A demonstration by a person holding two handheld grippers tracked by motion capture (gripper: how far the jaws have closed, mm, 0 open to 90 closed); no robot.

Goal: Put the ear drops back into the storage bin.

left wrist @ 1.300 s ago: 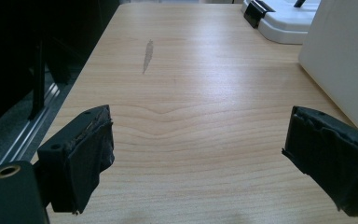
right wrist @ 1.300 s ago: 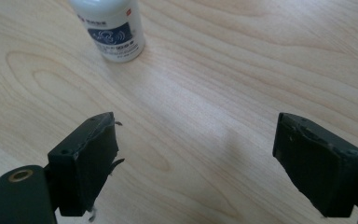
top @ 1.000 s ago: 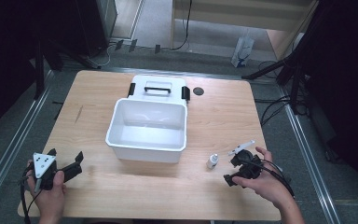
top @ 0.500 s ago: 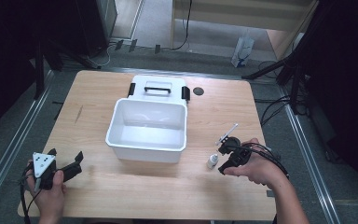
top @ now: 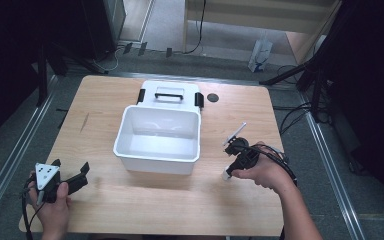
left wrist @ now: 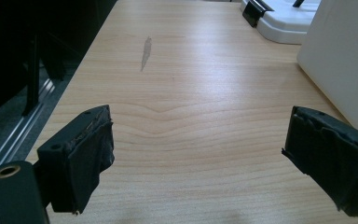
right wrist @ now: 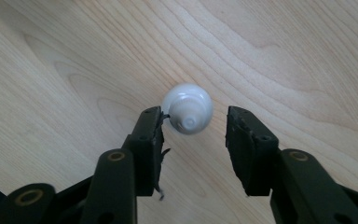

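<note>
From the high view we saw a wooden counter (top: pixel 130 210) with a white plastic bin (top: pixel 158 139) standing open near its middle. Its white lid (top: pixel 170 94), with a handle and 2 black latches, lay flat just behind it, touching or nearly touching the bin's far wall. A small dark round disc (top: pixel 212 97) sat on the counter to the right of the lid. At the near left corner a hand (top: pixel 50 207) held the left tongs (top: pixel 75 177), topped by a grey three-cornered plate, low over the counter and well apart from the bin. To the right of the bin the other hand (top: pixel 262 172) held the right tongs (top: pixel 228 172) pointing down at a small white bottle (top: pixel 226 175) that stood on the counter near the bin's right front corner.

In the left gripper view we saw the left tongs (left wrist: pixel 198 154) spread wide, with bare wood grain between the 2 black padded jaws. The bin's white side wall (left wrist: pixel 342 60) rose at the right edge, and a corner of the lid (left wrist: pixel 284 23) with a black latch lay beyond it.

In the right gripper view we looked straight down on the small white bottle (right wrist: pixel 187 109), its nozzle cap facing the camera. The right tongs (right wrist: pixel 195 126) stood partly open around it. One jaw touched or nearly touched the bottle's side. The other stood apart from it with a clear gap, so the bottle was not yet gripped.
</note>
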